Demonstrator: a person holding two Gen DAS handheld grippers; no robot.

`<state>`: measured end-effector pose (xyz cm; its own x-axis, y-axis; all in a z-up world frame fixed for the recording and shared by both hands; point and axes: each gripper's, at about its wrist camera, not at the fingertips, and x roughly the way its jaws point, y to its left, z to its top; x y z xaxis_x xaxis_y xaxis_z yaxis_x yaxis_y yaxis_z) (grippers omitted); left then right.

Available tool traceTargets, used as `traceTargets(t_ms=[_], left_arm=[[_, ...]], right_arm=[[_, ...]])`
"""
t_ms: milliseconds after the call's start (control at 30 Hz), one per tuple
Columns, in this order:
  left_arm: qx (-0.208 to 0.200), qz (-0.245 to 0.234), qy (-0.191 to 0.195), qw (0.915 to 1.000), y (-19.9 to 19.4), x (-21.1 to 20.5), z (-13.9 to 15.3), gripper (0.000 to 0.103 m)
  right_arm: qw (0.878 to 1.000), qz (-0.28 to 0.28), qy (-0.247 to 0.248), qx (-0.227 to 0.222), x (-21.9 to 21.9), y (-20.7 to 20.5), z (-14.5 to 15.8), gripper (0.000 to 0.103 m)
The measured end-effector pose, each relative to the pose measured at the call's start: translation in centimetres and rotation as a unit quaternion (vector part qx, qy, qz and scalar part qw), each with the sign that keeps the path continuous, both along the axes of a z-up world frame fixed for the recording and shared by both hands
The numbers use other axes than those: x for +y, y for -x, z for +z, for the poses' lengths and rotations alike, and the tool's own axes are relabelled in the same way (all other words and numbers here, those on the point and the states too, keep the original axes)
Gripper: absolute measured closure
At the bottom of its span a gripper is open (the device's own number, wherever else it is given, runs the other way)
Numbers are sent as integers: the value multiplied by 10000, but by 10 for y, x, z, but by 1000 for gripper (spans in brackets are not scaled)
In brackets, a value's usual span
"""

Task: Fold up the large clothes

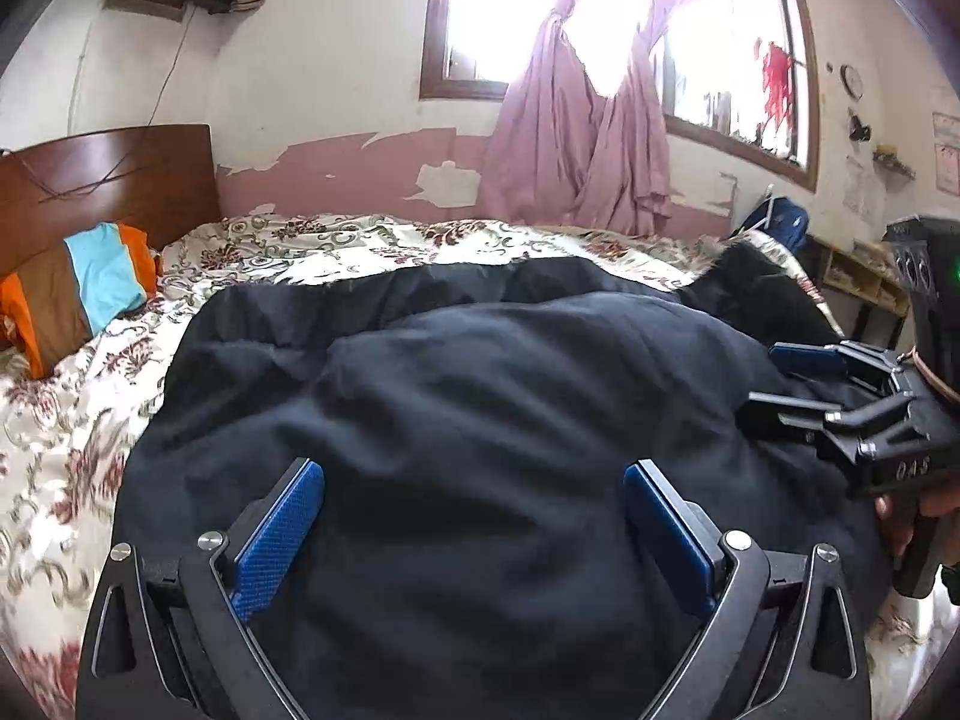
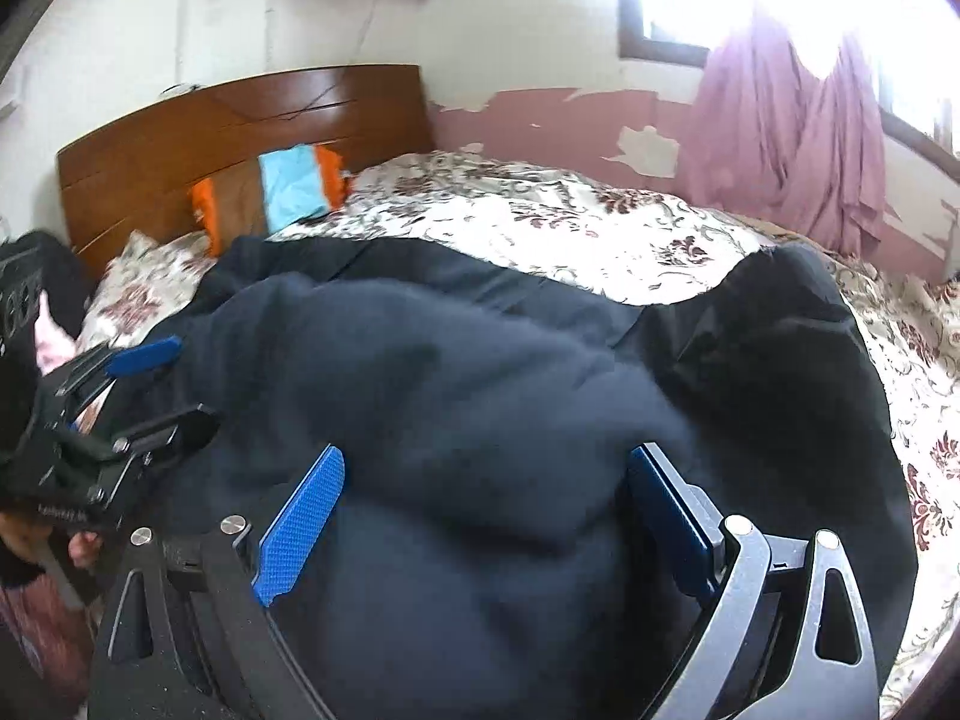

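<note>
Black coat [image 1: 480, 396] is lying crosswise just beneath us on the bed [image 1: 336, 246], both the left gripper [image 1: 474, 480] and right gripper [image 2: 486, 474] hovering wide apart, empty, equally near.

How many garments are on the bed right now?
2: a black coat spread across the bed's middle, and a striped top by the headboard. Others may be hidden underneath.

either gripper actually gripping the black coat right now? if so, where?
Nothing is held. The left gripper and right gripper both stand open over the black coat, blue pads wide apart with no cloth pinched between them.
</note>
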<state>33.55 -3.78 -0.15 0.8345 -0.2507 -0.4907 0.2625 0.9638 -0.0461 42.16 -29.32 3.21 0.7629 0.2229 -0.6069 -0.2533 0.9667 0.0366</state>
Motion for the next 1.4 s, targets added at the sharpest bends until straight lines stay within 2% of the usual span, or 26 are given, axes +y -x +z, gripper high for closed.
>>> traceTargets(t_ms=[133,367,533,600,733,1000,1200,1400], left_arm=[[359,-20,49,9993,-29,-1,0,0],[495,100,135,9986,-59,5,-1,0],[666,352,210,9969,-89,19,1,0],[709,541,267,9957,-100,28,0,0],[849,697,722,9913,-113,45,-9,0],[1146,766,990,9855,-142,57,-23,0],[1258,870,929,9839,-158,56,-31,0],[1089,958,983,9845,-166,55,-37,0]], right_arm=[[9995,-224,-122,166,-9,-25,-8,10],[9988,-469,-18,112,-19,-51,-20,10],[9979,-584,285,49,-25,-74,-20,10],[9976,-669,152,129,-34,-84,-20,10],[9964,-754,-277,287,-50,-97,-28,10],[9929,-796,-567,675,-60,-126,-56,10],[9898,-704,-841,911,-64,-143,-73,9],[9875,-669,-1056,957,-65,-154,-84,7]])
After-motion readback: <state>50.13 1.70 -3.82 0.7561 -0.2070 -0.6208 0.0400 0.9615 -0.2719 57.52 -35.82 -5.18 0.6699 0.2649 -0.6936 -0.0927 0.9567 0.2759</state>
